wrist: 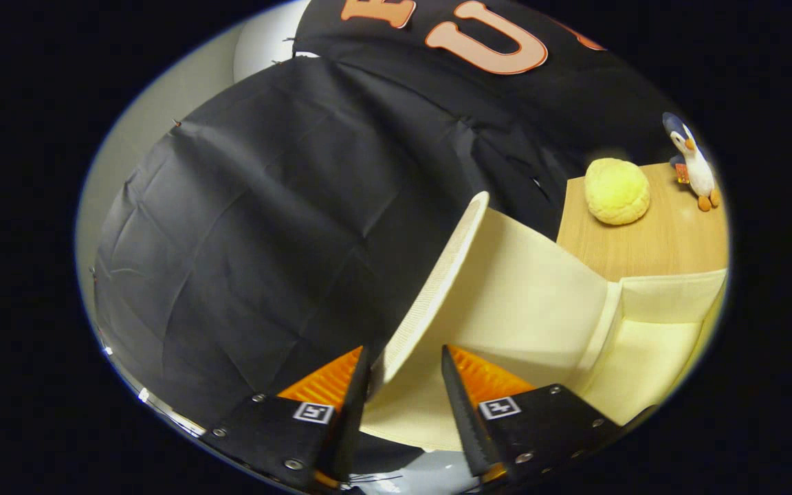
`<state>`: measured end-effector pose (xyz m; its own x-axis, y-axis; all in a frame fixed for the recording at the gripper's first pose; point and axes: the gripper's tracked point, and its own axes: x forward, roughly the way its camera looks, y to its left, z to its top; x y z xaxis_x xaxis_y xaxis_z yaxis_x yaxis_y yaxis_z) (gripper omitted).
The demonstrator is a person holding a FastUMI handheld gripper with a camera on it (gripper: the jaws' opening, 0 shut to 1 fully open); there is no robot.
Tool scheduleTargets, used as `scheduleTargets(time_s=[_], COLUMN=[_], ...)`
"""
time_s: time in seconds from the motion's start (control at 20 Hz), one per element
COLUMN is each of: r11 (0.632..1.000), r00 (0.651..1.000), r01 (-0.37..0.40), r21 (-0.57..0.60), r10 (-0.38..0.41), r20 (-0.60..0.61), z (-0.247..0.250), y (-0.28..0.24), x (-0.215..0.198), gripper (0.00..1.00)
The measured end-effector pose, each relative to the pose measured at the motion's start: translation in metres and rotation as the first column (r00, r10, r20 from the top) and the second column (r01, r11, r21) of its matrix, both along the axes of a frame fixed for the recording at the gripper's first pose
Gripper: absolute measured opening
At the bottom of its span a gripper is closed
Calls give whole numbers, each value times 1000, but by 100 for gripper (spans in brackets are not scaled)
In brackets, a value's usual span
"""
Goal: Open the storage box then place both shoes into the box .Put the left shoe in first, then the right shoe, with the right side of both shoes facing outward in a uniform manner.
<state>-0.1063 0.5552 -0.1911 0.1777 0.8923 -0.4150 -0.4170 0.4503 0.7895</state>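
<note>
Hand-held gripper: screwed mounts, square markers

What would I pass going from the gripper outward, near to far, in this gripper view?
Gripper, its fingers either side of the raised lid → cream storage box → wooden tabletop → yellow round plush → toy penguin.

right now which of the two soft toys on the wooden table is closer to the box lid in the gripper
The round yellow plush. It sits on the table nearer the raised lid than the penguin toy, which stands farther back. The gripper fingers straddle the lid's edge.

Cream fabric storage box, lid raised and tilted open, lid edge lying between gripper fingers.
</note>
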Motion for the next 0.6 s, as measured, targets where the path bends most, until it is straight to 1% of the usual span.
scheduleTargets(time_s=[0.05,0.1,0.2,0.3,0.45,0.6], r11=[1000,1000,998,993,978,940], r00=[1000,1000,1000,996,987,971], r01=[-3,-2,19,53,104,190], r21=[-10,-15,-54,-107,-179,-283], r10=[3,2,-18,-44,-79,-137], r20=[-1,-3,23,77,142,198], z=[-5,-8,-14,-21,-34,-60], y=[-2,-5,-24,-54,-112,-183], x=[-1,-3,3,15,26,41], gripper=[72,83,90,92,95,96])
